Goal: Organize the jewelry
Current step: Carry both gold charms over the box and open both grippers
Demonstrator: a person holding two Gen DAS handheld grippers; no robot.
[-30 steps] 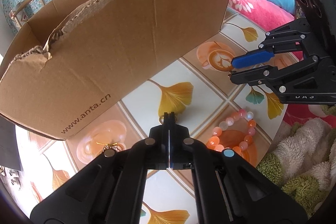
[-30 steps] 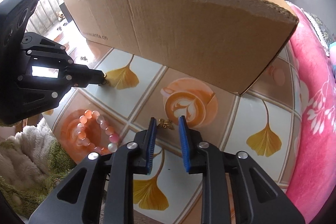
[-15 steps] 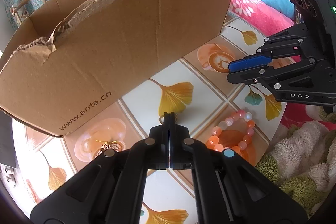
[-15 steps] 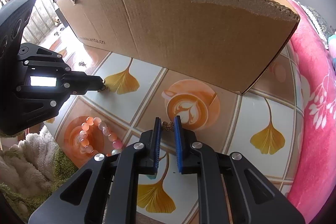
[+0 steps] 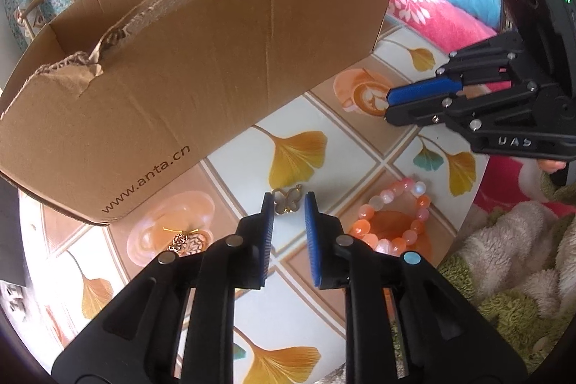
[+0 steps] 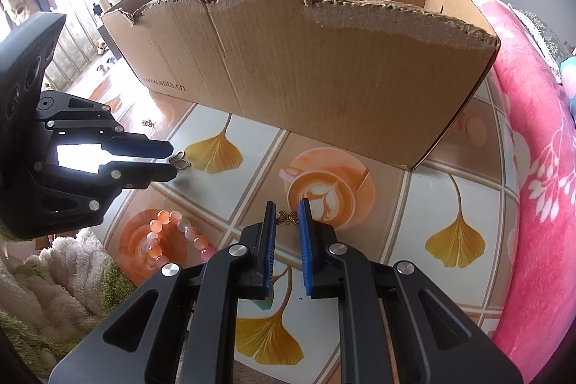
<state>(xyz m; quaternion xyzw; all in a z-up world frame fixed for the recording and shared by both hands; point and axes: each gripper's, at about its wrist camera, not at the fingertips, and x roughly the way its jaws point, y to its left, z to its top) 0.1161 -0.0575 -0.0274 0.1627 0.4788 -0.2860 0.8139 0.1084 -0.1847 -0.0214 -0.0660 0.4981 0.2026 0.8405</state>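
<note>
Two small charms are framed: the butterfly pendant (image 5: 287,200) lies loose between the left gripper (image 5: 289,204)'s just-parted jaws, while the gold charm (image 6: 287,217) sits between the right gripper (image 6: 287,212)'s narrowly set jaws, so each should be squarely pinched before being lifted toward the cardboard box (image 6: 324,67) ahead.

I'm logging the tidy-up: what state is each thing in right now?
Box: open-topped, torn front edge, upright on the table.
Butterfly charm: flat on the table, between the left hand-held gripper's just-opened jaws, ungripped.
Gold charm: between the right hand-held gripper's narrow jaws; grip unclear.
Bracelet: lying loose.
Filigree piece: lying loose.
</note>
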